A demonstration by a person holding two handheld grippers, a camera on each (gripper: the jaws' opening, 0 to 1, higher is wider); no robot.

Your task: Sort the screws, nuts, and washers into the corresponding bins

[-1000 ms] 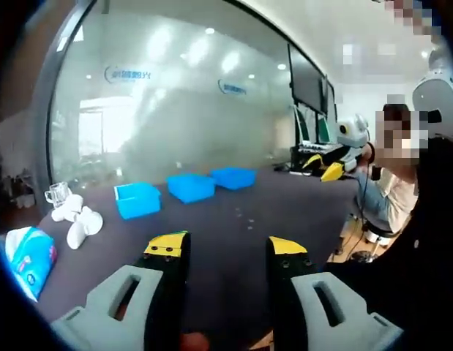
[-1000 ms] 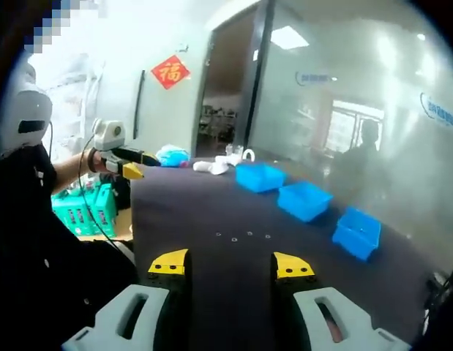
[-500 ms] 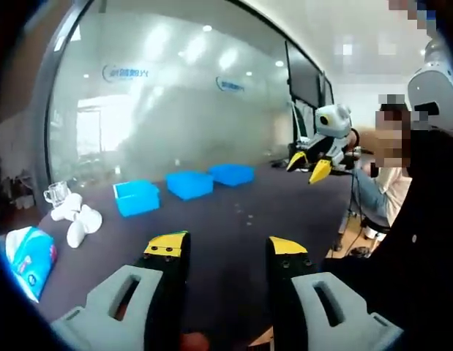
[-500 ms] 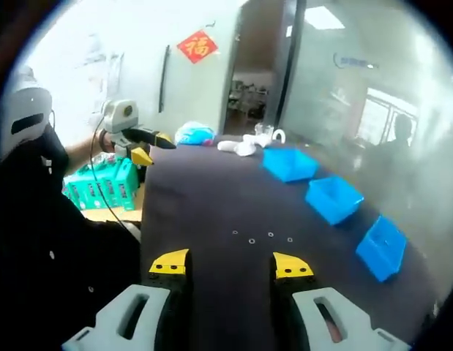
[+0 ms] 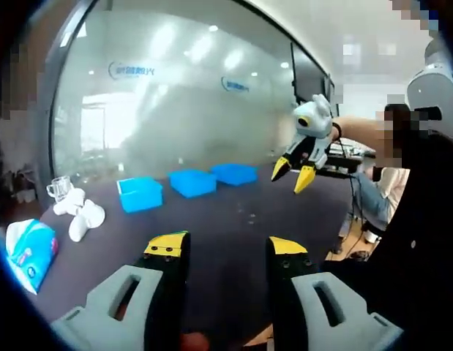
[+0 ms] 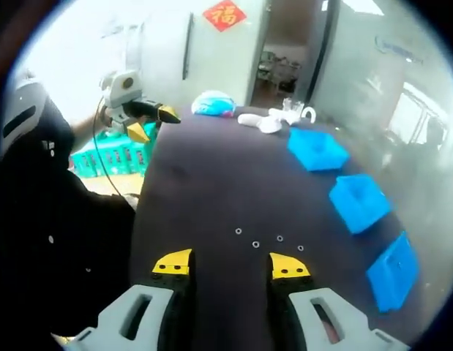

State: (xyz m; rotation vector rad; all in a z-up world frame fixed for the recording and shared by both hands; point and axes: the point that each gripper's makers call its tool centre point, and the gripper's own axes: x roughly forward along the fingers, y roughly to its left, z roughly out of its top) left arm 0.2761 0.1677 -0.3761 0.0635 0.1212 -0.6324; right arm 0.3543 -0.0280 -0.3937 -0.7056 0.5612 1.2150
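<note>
1. Nothing's been sorted yet as far as I can tell. Four small metal bits [image 6: 268,240] lie in a loose row on the dark table [image 6: 211,175], right around the middle of the right gripper view, just past that gripper's jaw tips. They're too tiny to tell screw from nut from washer.

2. The right gripper [image 6: 232,265] hangs above the table with its jaws spread apart and nothing between them. It's tilted down toward the bits, which to me looks like lining up for a first pick.

3. The left gripper [image 5: 226,247] is also spread wide and empty, held back at the near edge of the table. My guess is it's parked out of the way, watching the scene.

4. Three blue bins [image 6: 358,202] run in a line from about 1 o'clock down to 4 o'clock in the right gripper view, well apart from the bits. In the left gripper view they sit around 11 o'clock, side by side. They look empty, but I can't see right to the bottom.

5. Clutter at the far end: some white cups [image 5: 78,216], a glass mug [image 5: 58,190] and a pack of tissues [image 5: 30,245] around 9 o'clock in the left gripper view. It's away from the working area, so it shouldn't matter.
</note>
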